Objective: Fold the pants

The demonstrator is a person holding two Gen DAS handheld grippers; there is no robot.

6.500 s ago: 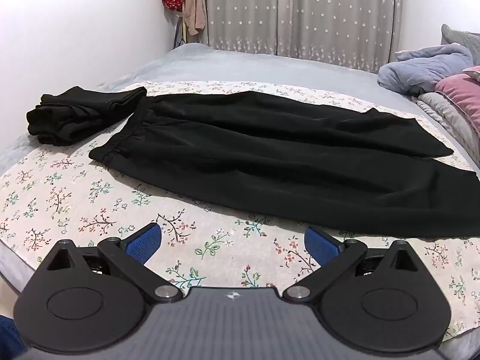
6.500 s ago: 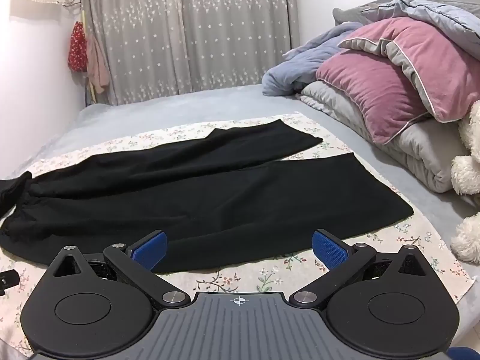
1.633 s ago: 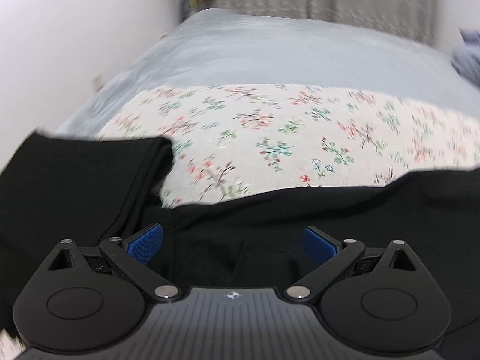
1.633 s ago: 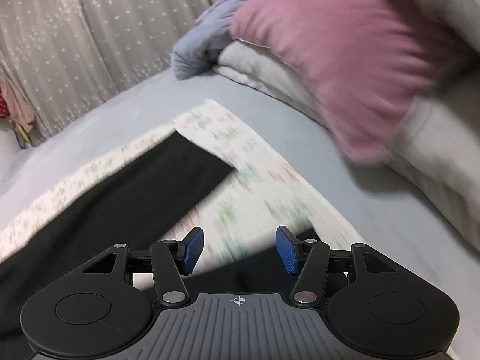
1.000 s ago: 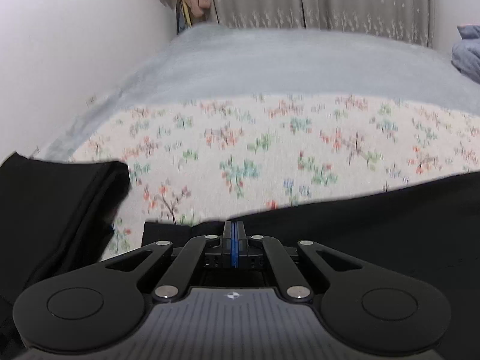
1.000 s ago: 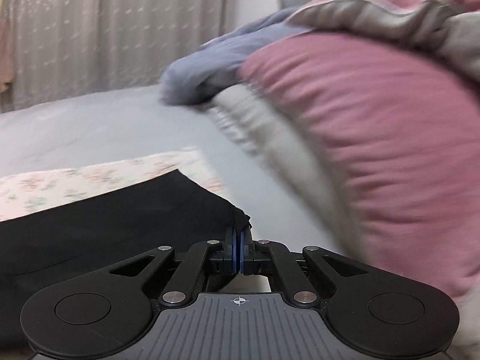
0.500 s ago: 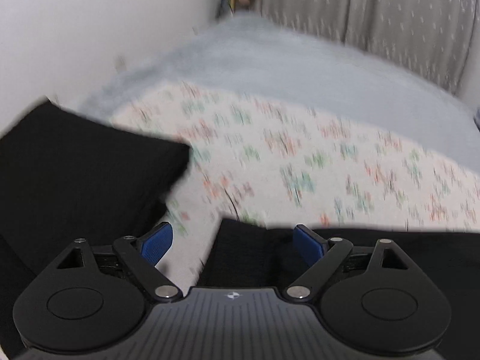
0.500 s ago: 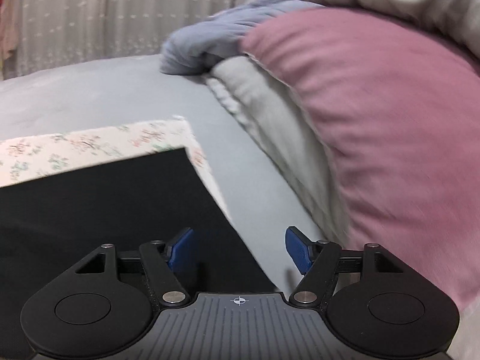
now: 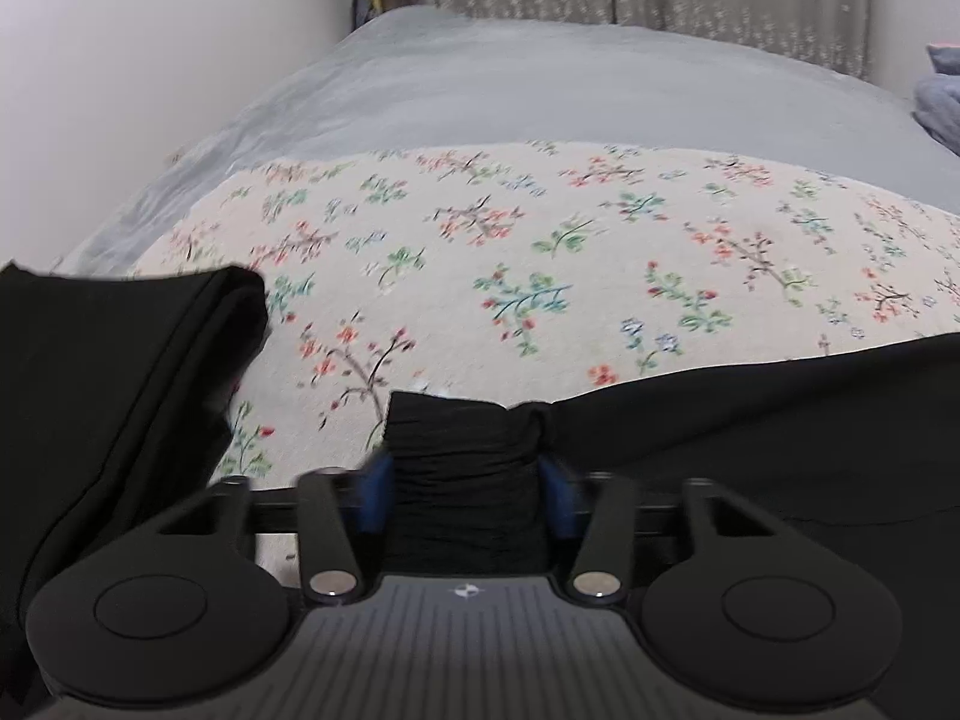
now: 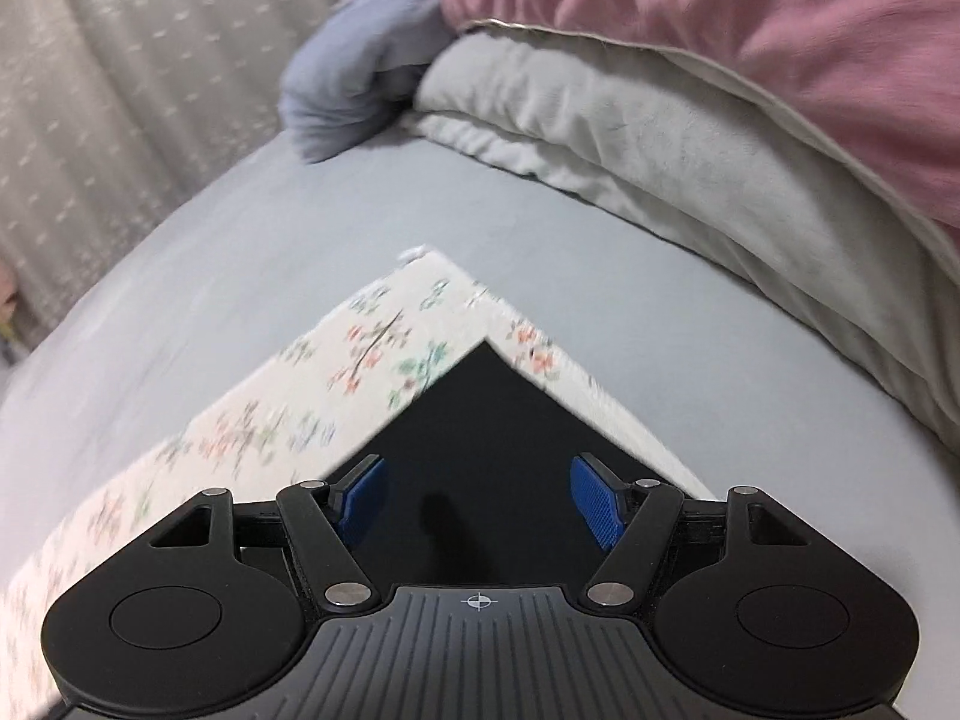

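The black pants (image 9: 750,420) lie on a floral cloth (image 9: 540,252) on the bed. In the left wrist view the waistband corner (image 9: 462,438) sits bunched between the blue pads of my left gripper (image 9: 465,492), whose jaws are closing on it. In the right wrist view the corner of the pants leg (image 10: 480,420) lies flat on the floral cloth (image 10: 336,396). My right gripper (image 10: 477,501) hangs just above it, open, with its pads apart from the fabric.
Another folded black garment (image 9: 108,372) lies at the left, close to the waistband. Grey bed sheet (image 9: 540,78) stretches behind toward the curtain (image 10: 120,60). A pink pillow (image 10: 780,30), grey quilt (image 10: 660,138) and blue blanket (image 10: 360,60) are piled beyond the leg end.
A second ago both grippers were shut on black fabric, then both opened. The left jaws have since narrowed around the waistband corner. The right view has swung and rolled over the leg corner.
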